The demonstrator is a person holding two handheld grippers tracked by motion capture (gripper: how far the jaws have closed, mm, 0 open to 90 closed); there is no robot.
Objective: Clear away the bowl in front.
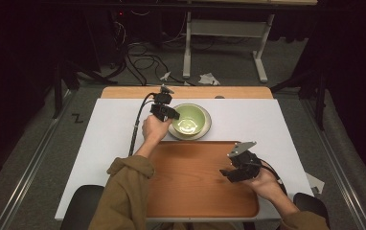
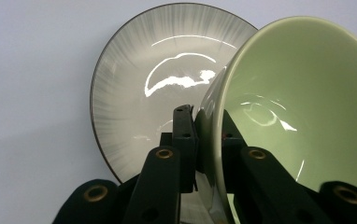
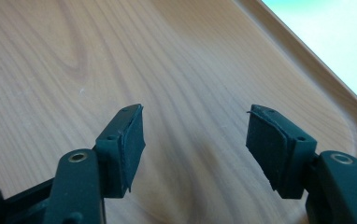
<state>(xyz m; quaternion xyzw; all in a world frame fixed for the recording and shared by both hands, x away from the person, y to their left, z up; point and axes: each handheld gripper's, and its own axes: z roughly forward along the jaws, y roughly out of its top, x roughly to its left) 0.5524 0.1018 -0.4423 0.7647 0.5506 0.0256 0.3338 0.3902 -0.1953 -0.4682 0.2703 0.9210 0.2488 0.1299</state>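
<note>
The wooden tray [image 1: 195, 182] lies in front of me, and my right gripper [image 1: 233, 168] hovers over it, jaws wide apart and empty. Just behind it the grey plate [image 2: 134, 93] carries the green bowl [image 1: 188, 120]. My left gripper [image 2: 208, 135] pinches the bowl's rim.

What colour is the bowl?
Pale green; the bowl shows best in the left gripper view.

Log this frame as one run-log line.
left tongs: shut on rim of glossy green ceramic bowl | bowl: on grey striped plate | right tongs: open, empty, over wooden tray
</note>
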